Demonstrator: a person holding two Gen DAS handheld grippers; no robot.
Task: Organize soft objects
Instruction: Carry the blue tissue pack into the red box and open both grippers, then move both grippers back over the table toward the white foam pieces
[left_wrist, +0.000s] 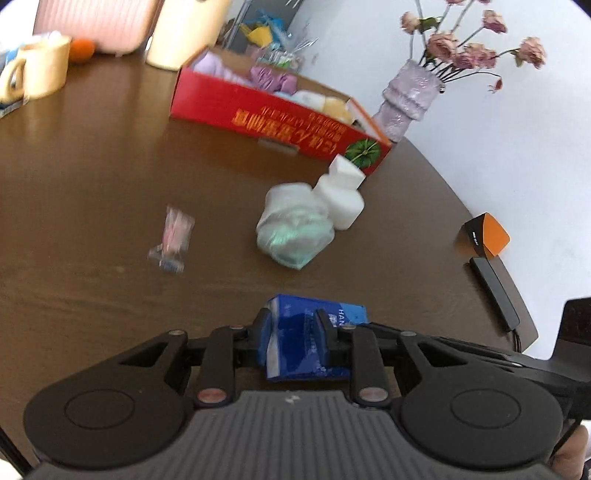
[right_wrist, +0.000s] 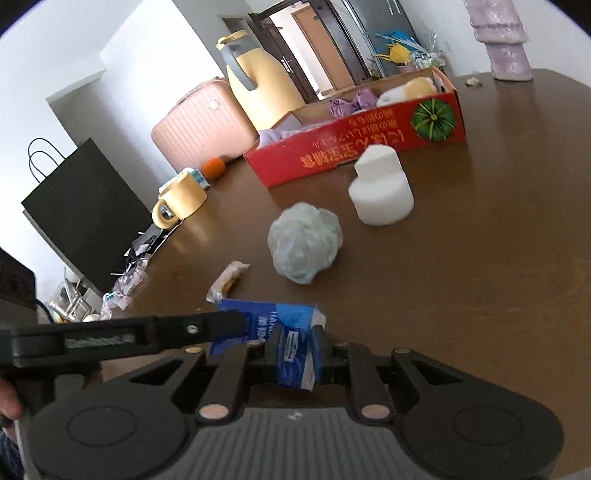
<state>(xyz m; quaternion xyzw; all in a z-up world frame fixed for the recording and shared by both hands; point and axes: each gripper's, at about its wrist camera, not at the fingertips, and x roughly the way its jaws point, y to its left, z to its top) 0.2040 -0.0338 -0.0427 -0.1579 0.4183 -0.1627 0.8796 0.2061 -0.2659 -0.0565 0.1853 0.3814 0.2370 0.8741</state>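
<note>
Both grippers pinch the same blue tissue pack (left_wrist: 314, 339) low over the table (left_wrist: 92, 177): the left gripper (left_wrist: 293, 332) closed on one end, the right gripper (right_wrist: 295, 349) on the other, probably to carry it level to the red box (left_wrist: 273, 122). Only the right view shows the black paper bag (right_wrist: 85, 210); only the left shows the orange-topped box (left_wrist: 485, 236).

Bare brown table (left_wrist: 92, 177) lay open across the left and centre of the left wrist view. At centre right, a bagged bundle (left_wrist: 293, 227) and white foam block (left_wrist: 341, 195) stood before the red box (left_wrist: 273, 114).
</note>
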